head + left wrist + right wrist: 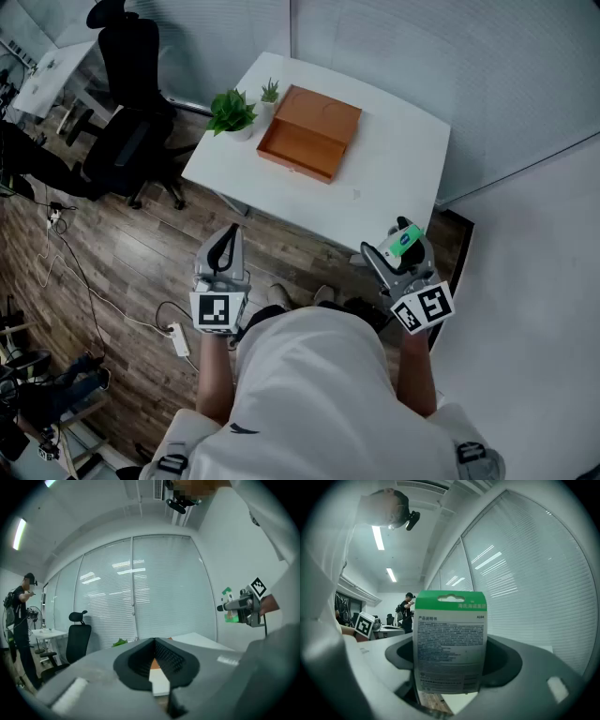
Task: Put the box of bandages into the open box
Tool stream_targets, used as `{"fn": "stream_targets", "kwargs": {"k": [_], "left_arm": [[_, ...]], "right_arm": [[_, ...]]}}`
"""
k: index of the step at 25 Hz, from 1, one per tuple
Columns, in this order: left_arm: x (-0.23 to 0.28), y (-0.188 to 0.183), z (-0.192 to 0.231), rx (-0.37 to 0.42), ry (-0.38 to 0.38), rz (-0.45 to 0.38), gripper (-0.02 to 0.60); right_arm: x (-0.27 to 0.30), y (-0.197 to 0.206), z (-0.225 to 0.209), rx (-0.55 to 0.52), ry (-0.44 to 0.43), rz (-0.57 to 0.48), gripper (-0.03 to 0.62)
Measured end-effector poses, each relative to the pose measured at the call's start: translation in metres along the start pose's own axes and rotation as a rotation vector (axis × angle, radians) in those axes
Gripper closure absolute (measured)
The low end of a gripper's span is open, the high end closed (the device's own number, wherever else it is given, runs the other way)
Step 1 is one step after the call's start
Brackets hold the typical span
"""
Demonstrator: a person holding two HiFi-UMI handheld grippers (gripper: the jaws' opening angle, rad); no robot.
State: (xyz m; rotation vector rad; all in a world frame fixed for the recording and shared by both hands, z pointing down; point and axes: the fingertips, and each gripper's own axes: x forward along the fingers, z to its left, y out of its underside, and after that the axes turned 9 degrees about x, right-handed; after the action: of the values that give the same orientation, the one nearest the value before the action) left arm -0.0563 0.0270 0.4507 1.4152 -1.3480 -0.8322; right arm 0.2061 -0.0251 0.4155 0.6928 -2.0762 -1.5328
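Observation:
The box of bandages [404, 240], white with a green top, is clamped upright in my right gripper [398, 246], held in the air short of the table. In the right gripper view the box of bandages [450, 641] fills the space between the jaws, printed back facing the camera. The open box [309, 131], orange-brown with its lid folded back, lies on the white table [394, 159] ahead. My left gripper [226, 234] hangs at the left, shut with nothing in it; its jaws meet in the left gripper view [153, 641]. There the right gripper [234, 605] shows at the right.
Two small potted plants [232, 112] stand left of the open box. A black office chair [127, 103] is at the far left. A power strip [180, 339] and cables lie on the wood floor. Another person [21, 616] stands by a distant desk.

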Motion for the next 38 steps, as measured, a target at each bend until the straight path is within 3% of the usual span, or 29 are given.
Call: {"fn": "stream_targets", "kwargs": {"k": [20, 25, 29, 38], "left_arm": [[-0.004, 0.004, 0.009, -0.017, -0.02, 0.008, 0.575], [-0.01, 0.011, 0.026, -0.016, -0.035, 0.006, 0.575], [-0.014, 0.019, 0.046, -0.072, -0.063, 0.033, 0.575], [0.004, 0.032, 0.101, -0.018, -0.031, 0.008, 0.575]], "right_arm": [[0.002, 0.0, -0.001, 0.023, 0.021, -0.01, 0.218], [0.01, -0.001, 0.004, 0.011, 0.025, 0.0, 0.218], [0.023, -0.006, 0.005, -0.003, 0.041, 0.001, 0.218], [0.068, -0.017, -0.002, -0.024, 0.113, -0.012, 0.218]]}}
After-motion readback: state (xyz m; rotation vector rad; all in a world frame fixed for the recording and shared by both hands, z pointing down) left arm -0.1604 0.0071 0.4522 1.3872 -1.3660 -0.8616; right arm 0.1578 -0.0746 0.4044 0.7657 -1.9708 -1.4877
